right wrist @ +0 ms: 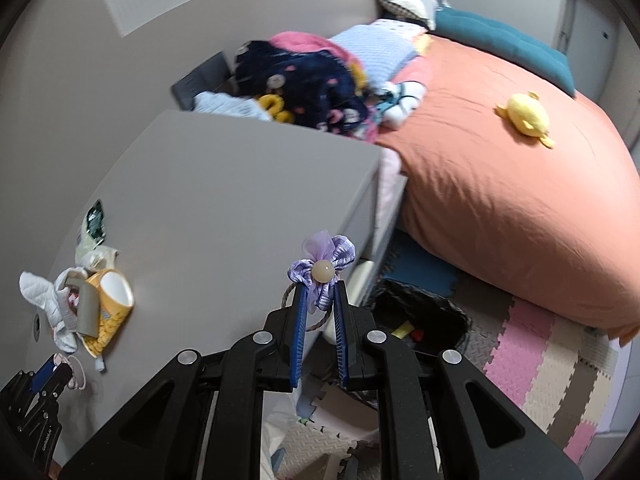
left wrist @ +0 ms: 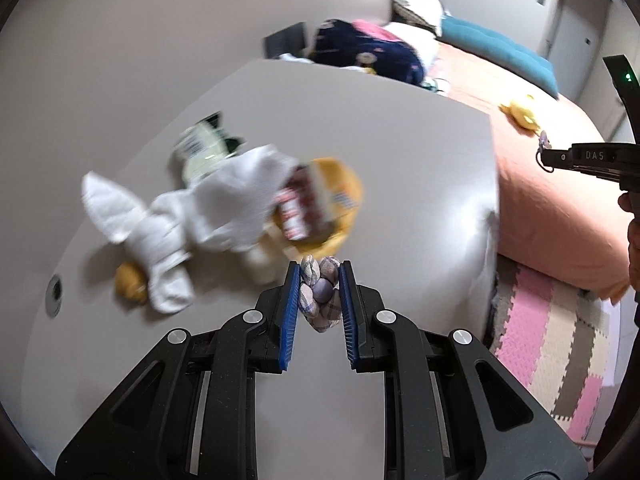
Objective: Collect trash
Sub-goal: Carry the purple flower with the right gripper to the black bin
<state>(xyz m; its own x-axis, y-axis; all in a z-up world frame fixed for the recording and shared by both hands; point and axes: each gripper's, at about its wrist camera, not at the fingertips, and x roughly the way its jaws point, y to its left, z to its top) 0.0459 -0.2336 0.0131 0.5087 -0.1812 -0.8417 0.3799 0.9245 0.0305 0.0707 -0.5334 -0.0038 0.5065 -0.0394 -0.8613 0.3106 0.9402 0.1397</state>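
the trash, a heap of white crumpled tissue point(left wrist: 188, 216), a yellow paper cup on its side point(right wrist: 110, 304) and a green-and-white wrapper point(right wrist: 93, 226), lies blurred at the left part of the grey matte surface point(left wrist: 360, 128), all touching or just beside one another. the left claw point(left wrist: 320, 292) is nearly closed, its blue pads pinching a small plaid fabric hair tie with a lilac bead point(left wrist: 322, 294), held just in front of the heap. the right claw point(right wrist: 320, 308) is likewise almost closed, gripping a purple ribbon flower hair tie with a pearl-like bead point(right wrist: 324, 270) and a braided loop, over the surface's right edge. beyond that edge is a bed with an orange cover point(right wrist: 500, 200), bearing a yellow plush toy point(right wrist: 526, 118), a teal cushion point(right wrist: 504, 42) and a pile of dark and pink clothes point(right wrist: 304, 76). pink, beige and brown foam floor mats point(right wrist: 536, 364) lie below, beside a dark basket point(right wrist: 420, 320). plain pale walls rise behind.
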